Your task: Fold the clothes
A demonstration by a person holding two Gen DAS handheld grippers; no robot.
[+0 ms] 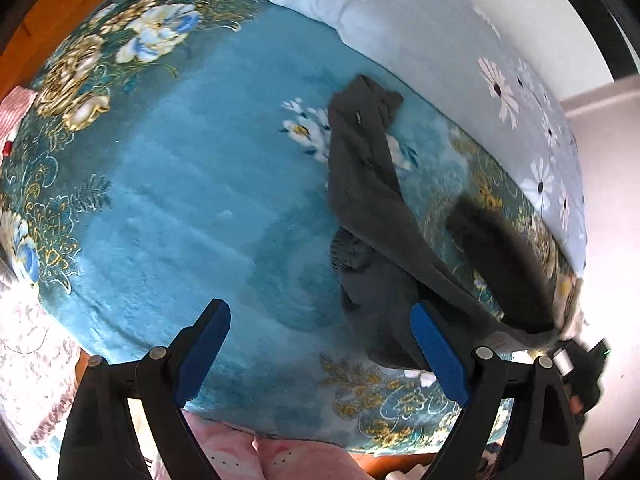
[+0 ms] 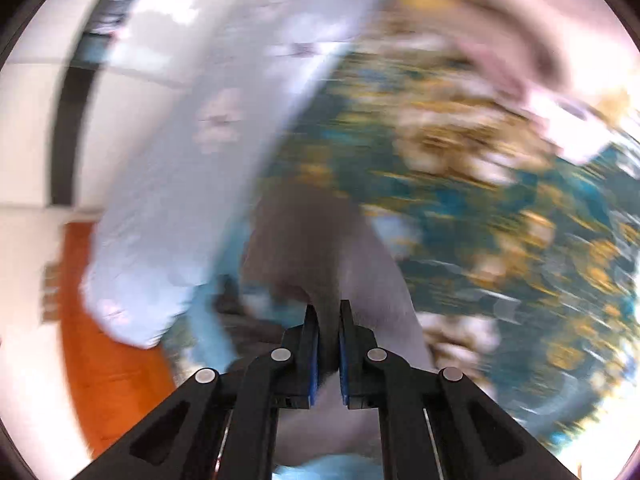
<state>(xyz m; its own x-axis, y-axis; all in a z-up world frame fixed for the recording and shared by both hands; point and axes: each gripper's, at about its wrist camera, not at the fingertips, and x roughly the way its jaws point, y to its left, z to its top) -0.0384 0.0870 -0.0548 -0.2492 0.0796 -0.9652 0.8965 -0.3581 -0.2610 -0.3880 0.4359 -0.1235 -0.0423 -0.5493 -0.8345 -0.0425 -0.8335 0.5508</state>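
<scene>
Bed [image 1: 168, 184]: covered by teal blanket with gold and white flowers.
Quilt [image 1: 400, 12]: pale blue, daisy print, along far edge.
Floor [image 2: 104, 332]: orange wood.
Wall [image 1: 532, 4]: white, brightly lit.

I can't read any words, numbers or signs here. My blanket [image 1: 180, 200] has only flowers on it, and the view from my right side is too blurry.

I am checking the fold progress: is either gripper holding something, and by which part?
The right gripper is shut on the dark grey cloth garment, at one end; which part is unclear. The left gripper is open and holds nothing.
</scene>
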